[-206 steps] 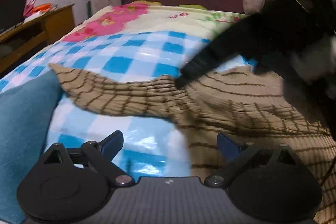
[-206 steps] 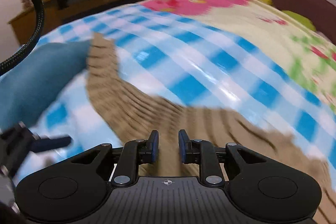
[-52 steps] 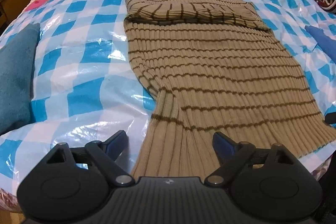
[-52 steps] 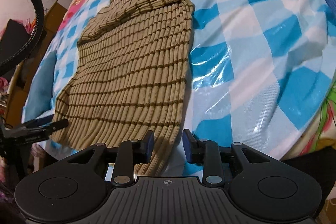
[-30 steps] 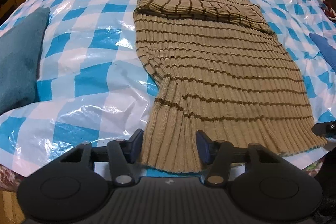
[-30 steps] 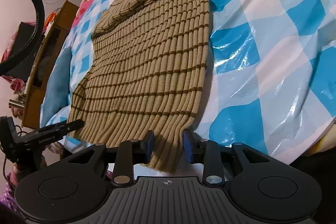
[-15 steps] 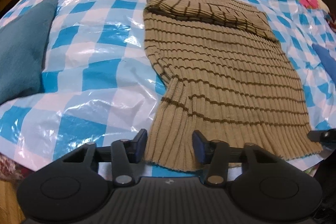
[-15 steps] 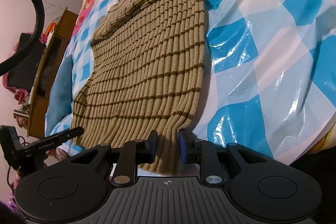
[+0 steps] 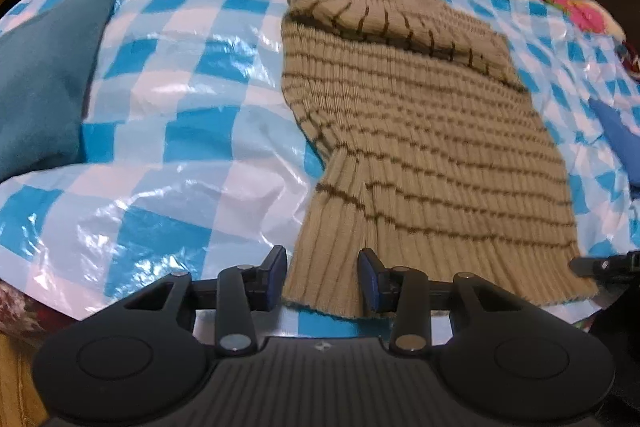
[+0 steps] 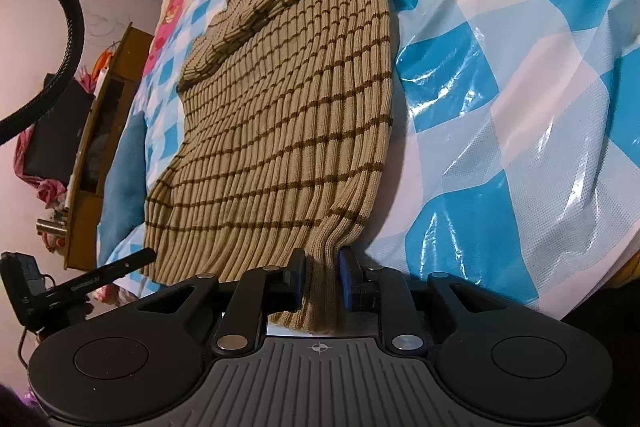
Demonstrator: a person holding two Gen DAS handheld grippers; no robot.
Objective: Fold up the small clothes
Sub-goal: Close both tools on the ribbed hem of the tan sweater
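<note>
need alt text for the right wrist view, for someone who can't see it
The right gripper is clamped on a bunched corner of the hem of a tan striped sweater, which lies flat on a blue and white checked plastic sheet covering a bed. The left gripper sits at the hem's other corner, with a wooden cabinet beyond.

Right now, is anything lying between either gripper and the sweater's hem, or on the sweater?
Nothing visible. The left gripper straddles the sweater hem, the right gripper pinches it, and the knit's top is bare.
</note>
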